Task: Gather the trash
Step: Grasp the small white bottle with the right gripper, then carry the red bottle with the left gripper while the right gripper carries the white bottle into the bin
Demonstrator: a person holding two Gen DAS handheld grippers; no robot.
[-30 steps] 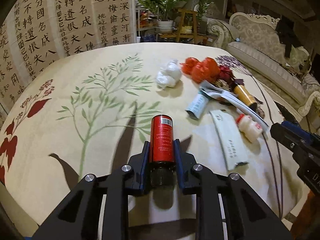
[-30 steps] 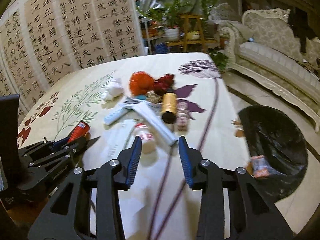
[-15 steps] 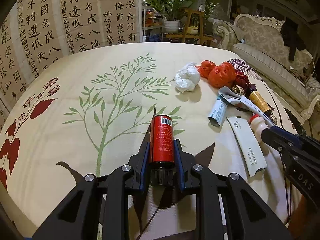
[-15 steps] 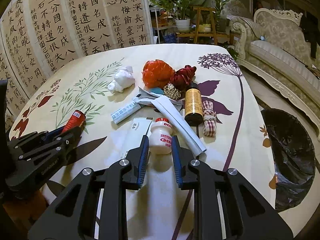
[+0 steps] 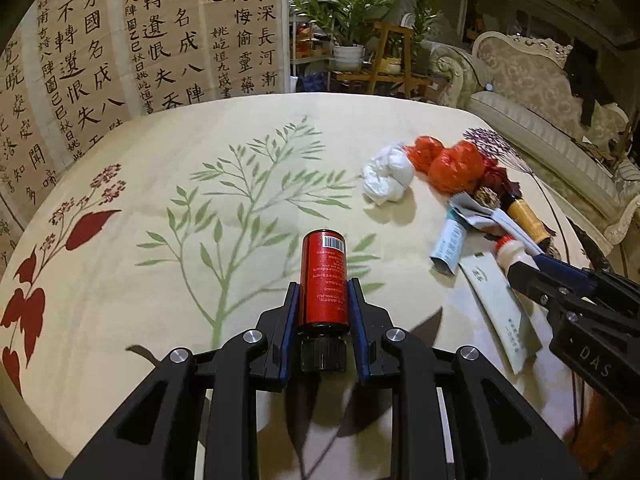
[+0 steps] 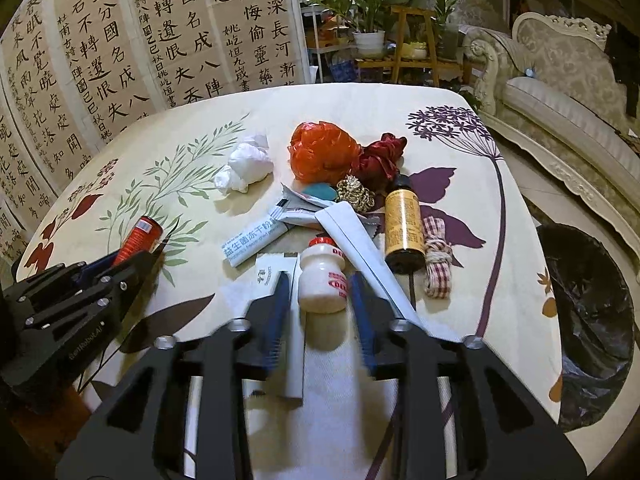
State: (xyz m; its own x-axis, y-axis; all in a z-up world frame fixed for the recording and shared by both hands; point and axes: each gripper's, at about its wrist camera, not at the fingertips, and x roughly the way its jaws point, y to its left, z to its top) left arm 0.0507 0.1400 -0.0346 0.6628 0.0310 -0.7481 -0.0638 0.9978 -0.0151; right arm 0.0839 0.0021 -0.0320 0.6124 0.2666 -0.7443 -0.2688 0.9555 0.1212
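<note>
The trash lies in a loose heap on the table with the flower-print cloth, and the small white bottle at the heap's near edge serves as landmark. Behind it sit a white paper wad, an orange plastic bag, a dark red wrapper and a long white sachet; to its right lie a flat white sleeve, a yellow-labelled brown bottle and a checked cloth roll. Past that roll the table edge drops to a black bin bag on the floor, with a sofa beyond. Left of the white bottle the cloth is bare and open out to the calligraphy screen. The right gripper straddles the white bottle with its jaws spread, a gap showing on both sides; they have just been opening after narrowing around it half a second ago. The left gripper stays clamped on a red can, held above the bare cloth well left of the white bottle, and more green branch print shows under it than a second ago.
</note>
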